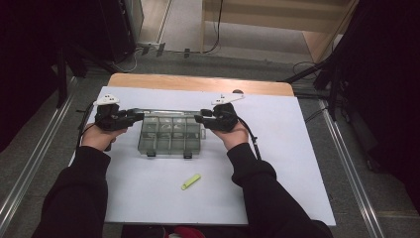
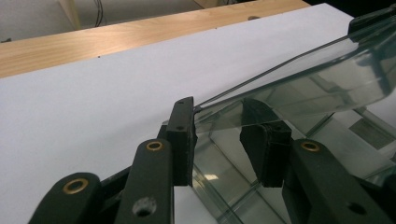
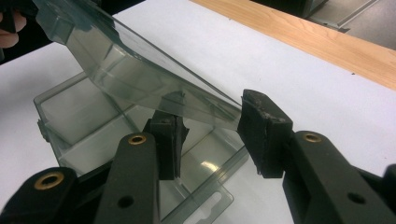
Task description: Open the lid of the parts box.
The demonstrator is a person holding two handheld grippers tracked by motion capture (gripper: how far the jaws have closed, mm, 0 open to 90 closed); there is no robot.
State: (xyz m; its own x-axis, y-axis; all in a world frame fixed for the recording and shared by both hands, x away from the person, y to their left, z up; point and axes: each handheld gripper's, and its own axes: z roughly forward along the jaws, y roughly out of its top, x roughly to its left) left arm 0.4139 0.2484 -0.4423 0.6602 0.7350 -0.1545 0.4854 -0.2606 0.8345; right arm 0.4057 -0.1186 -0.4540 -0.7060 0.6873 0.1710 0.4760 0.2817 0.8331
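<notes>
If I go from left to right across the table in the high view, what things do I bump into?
Left gripper → clear compartment box → right gripper. The small yellow-green piece lies nearer the person, below the box, so it has no clear place in this order.

Probably a lab or recording studio: black curtains (image 1: pixel 29 59), floor cables (image 1: pixel 215 29), white-topped table (image 1: pixel 277 163).

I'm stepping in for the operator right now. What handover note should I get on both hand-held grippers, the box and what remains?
Left hand-held gripper: jaws straddle the clear lid at its left end, raised partway.
Right hand-held gripper: jaws around the lid's right end; grip uncertain.
Compartment box: mid-table on the white sheet, its cells look empty.
Yellow-green marker: lying nearer the person, untouched.
Done: lid raised partway.
Left: probably finishing the lid's swing, either way.
</notes>
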